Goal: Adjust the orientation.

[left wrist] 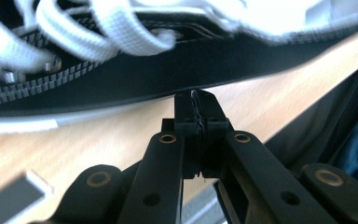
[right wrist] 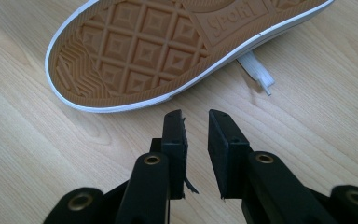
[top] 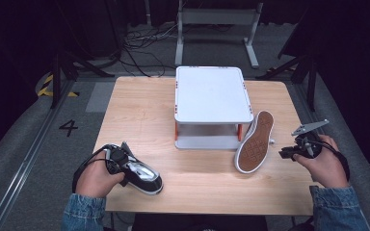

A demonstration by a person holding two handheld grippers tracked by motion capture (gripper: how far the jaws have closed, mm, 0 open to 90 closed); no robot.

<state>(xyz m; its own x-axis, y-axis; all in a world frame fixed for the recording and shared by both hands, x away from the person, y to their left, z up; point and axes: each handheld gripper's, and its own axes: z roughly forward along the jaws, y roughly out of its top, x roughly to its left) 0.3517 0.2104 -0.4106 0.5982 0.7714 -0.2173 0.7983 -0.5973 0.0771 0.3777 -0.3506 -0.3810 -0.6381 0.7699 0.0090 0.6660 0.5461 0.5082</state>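
The black canvas sneaker with white laces and white rubber sole [top: 139, 174] lies at the near left of the pale wooden surface [top: 207, 183], close to its front edge; the left gripper [top: 116, 158] sits against its heel end, and in the left gripper view the jaws are pressed together just below the shoe's black side, with what may be a thread or lace fibre between them, though I cannot tell for sure; the white laces [left wrist: 121, 32] lie loose above. The matching sneaker turned sole-up, tan rubber tread with a white rim [top: 255, 143], leans at the right foot of the white two-tier plastic shoe rack with orange posts [top: 213, 94]; its lace end [right wrist: 260, 77] pokes out onto the wood. The right gripper [top: 289, 153] hovers just right of it, jaws spread a little and holding nothing.

Judging from this, the work looks like putting the pair on the rack, and it is barely begun; both shoes are on the wood, both rack levels are bare; each shoe must be gripped, lifted and set.

Room is ample between shoes and in front of the rack; the left shoe lies near the front edge, and the right gripper hangs near the right edge.
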